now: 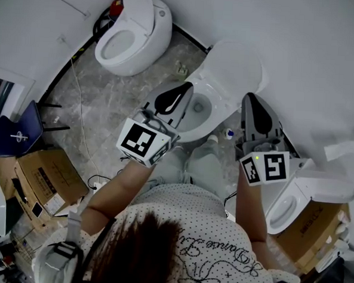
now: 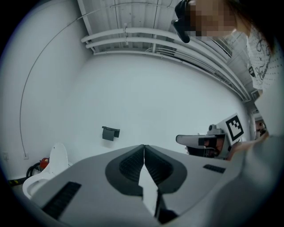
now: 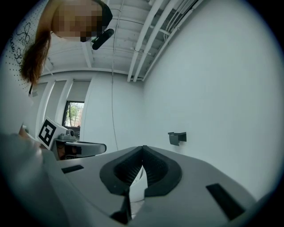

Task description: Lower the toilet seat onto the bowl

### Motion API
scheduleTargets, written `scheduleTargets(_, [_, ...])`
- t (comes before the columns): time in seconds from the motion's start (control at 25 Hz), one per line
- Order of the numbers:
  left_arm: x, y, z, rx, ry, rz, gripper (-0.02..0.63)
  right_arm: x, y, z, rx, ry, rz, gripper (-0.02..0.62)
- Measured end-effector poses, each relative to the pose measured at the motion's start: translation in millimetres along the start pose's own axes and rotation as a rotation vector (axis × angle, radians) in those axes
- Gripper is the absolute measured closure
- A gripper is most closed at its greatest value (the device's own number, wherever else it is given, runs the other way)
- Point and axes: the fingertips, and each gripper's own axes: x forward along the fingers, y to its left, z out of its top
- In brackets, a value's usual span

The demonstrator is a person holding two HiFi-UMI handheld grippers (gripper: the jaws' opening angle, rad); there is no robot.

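The white toilet [image 1: 197, 128] stands in front of me against the wall, its bowl open. Its lid [image 1: 232, 66] leans back on the wall; I cannot tell the seat apart from the lid. My left gripper [image 1: 188, 88] hovers over the bowl's left rim, shut and empty. My right gripper [image 1: 251, 99] is held to the right of the bowl, also shut and empty. In the left gripper view the jaws of the left gripper [image 2: 144, 146] meet, aimed at the bare wall. The right gripper [image 3: 142, 148] in its own view is the same, with nothing between its pads.
A second toilet [image 1: 132, 36] stands at the back left and a third [image 1: 305, 193] at the right. Cardboard boxes [image 1: 43, 183] and a blue chair [image 1: 16, 134] crowd the left floor. A dark bracket [image 2: 110, 132] hangs on the wall.
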Motion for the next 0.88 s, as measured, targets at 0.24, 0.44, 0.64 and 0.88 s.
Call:
scheduleTargets(0.24, [10.7,-0.1,-0.5,-0.006,0.004,0.005,0.600,1.6,-9.5,-0.8,0.006,-0.001,-0.003,0.586])
scheduleTargets(0.44, [18.5,3.5,4.3,-0.005,-0.007,0.013,0.600,6.6,-17.2,3.4,0.010,0.000,-0.005,0.586])
scheduleTargets(0.64, [14.1,2.9,0.8,0.005,-0.006,0.008,0.600,6.7,-12.2,-1.7,0.019,0.008,-0.001,0.586])
scheduleTargets(0.88, [13.7,11.0,2.7,0.002,-0.003,0.016,0.600,15.3,-8.9,1.5,0.023,0.006,0.011,0.586])
